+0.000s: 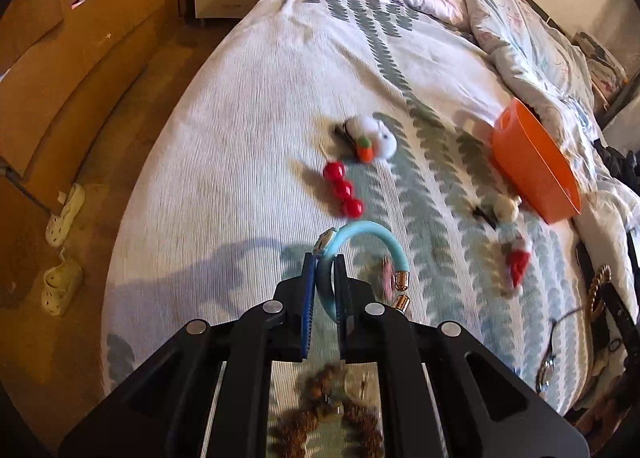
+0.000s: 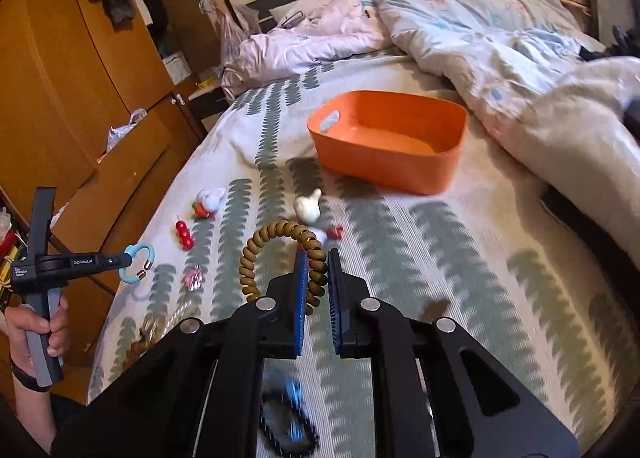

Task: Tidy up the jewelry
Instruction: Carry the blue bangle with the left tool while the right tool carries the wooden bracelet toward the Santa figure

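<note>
**Observer:** What have you got in each hand?

**Operator:** My left tool (image 1: 323, 258) is pinched on the light blue bracelet (image 1: 362, 234). I took it by the band, so the open ends with their gold caps hang free to one side and the loop stands up clear of the bed (image 1: 248, 106). My right tool (image 2: 317, 258) is clamped on the brown coiled bracelet (image 2: 276, 236), again on one side of the ring, so the rest arches out ahead of the fingers where I can see it.

**Observer:** Why hold both off the cover?

**Operator:** I reckon it keeps them from snagging the ribbed weave or dragging the other pieces. The red bead clip (image 1: 343, 188), the white plush clip (image 1: 370, 138) and the small cream piece (image 2: 307, 207) lie loose between me and the bin.

**Observer:** And the bin?

**Operator:** The orange bin (image 2: 400, 166) sits further up the bed, beside the crumpled quilt (image 2: 500, 30), open side up and, as far as I can see, empty. It looks like the collecting place, so both bracelets should go there.

**Observer:** Any worry?

**Operator:** The blue one is gripped near its edge; a quick swing might let it slip. The mattress is soft too, so the bin may tilt if I bump its rim.
</note>
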Action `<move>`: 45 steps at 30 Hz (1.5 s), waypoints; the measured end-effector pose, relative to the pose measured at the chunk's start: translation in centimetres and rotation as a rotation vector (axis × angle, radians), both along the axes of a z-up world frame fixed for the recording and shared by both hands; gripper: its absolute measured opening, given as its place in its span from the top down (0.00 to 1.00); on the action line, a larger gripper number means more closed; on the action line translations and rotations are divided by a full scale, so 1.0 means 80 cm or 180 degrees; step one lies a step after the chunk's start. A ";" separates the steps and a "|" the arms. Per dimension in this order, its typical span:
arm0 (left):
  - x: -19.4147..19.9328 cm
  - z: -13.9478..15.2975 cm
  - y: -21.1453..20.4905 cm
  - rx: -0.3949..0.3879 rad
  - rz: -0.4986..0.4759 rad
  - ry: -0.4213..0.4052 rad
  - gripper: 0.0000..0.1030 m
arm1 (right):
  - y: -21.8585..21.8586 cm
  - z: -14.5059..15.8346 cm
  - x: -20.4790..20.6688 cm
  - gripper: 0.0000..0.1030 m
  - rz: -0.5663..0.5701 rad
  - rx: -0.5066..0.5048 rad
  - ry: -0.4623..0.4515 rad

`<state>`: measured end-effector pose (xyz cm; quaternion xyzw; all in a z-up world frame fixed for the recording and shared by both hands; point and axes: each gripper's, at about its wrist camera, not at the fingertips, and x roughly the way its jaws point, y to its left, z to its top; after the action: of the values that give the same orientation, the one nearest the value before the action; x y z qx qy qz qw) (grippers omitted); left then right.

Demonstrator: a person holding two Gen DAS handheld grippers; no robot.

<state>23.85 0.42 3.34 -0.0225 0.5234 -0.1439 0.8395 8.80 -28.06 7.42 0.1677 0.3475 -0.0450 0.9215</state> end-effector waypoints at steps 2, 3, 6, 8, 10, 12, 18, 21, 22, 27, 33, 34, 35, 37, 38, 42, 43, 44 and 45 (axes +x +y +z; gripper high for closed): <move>0.014 -0.001 -0.007 0.0038 -0.0004 -0.0010 0.91 | -0.001 0.000 0.022 0.89 -0.0003 -0.0038 0.0016; 0.021 -0.001 -0.011 0.0060 -0.0012 -0.0020 0.91 | -0.001 0.000 0.035 0.89 0.0005 -0.0050 0.0026; 0.036 -0.005 -0.020 0.0150 -0.0041 -0.0074 0.91 | -0.003 -0.007 0.062 0.89 0.0044 -0.0114 0.0090; 0.046 -0.009 -0.024 0.0185 -0.0057 -0.0079 0.91 | -0.005 -0.015 0.081 0.89 0.0066 -0.0134 0.0146; 0.056 -0.016 -0.028 0.0222 -0.0074 -0.0083 0.91 | -0.009 -0.024 0.092 0.89 0.0075 -0.0113 0.0183; 0.064 -0.021 -0.029 0.0260 -0.0076 -0.0078 0.91 | -0.013 -0.032 0.102 0.89 0.0097 -0.0079 0.0230; 0.079 -0.033 -0.026 0.0333 -0.0052 -0.0022 0.91 | -0.019 -0.056 0.117 0.89 0.0102 -0.0058 0.0375; 0.078 -0.035 -0.028 0.0396 -0.0071 -0.0021 0.91 | -0.022 -0.062 0.118 0.85 0.0093 -0.0082 0.0410; 0.077 -0.035 -0.028 0.0407 -0.0072 -0.0035 0.91 | -0.022 -0.063 0.117 0.83 0.0089 -0.0085 0.0414; 0.070 -0.026 -0.031 0.0422 -0.0070 -0.0142 0.90 | -0.023 -0.059 0.110 0.81 0.0050 -0.0149 0.0414; 0.054 -0.013 -0.038 0.0425 -0.0107 -0.0287 0.77 | -0.018 -0.051 0.098 0.72 0.0019 -0.0266 0.0345; 0.048 -0.010 -0.039 0.0438 -0.0115 -0.0339 0.76 | -0.017 -0.050 0.096 0.70 0.0013 -0.0275 0.0336; 0.043 -0.008 -0.042 0.0453 -0.0125 -0.0383 0.75 | -0.017 -0.048 0.095 0.68 0.0010 -0.0283 0.0326; 0.033 -0.002 -0.047 0.0487 -0.0138 -0.0485 0.67 | -0.017 -0.044 0.089 0.65 -0.0009 -0.0296 0.0276; 0.028 0.002 -0.049 0.0500 -0.0141 -0.0545 0.66 | -0.017 -0.042 0.086 0.63 -0.0024 -0.0306 0.0257; 0.010 0.014 -0.053 0.0540 -0.0130 -0.0759 0.48 | -0.016 -0.037 0.076 0.58 -0.0044 -0.0308 0.0201; 0.007 0.015 -0.054 0.0547 -0.0125 -0.0792 0.48 | -0.016 -0.036 0.074 0.53 -0.0047 -0.0329 0.0191; 0.003 0.018 -0.055 0.0568 -0.0123 -0.0838 0.48 | -0.015 -0.036 0.071 0.50 -0.0051 -0.0347 0.0179; 0.001 0.020 -0.055 0.0576 -0.0116 -0.0861 0.45 | -0.014 -0.035 0.070 0.48 -0.0055 -0.0358 0.0174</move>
<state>23.91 -3.96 4.94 0.0822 0.4168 -0.1131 0.8982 14.36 -29.22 4.61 0.1173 0.3680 -0.0770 0.9192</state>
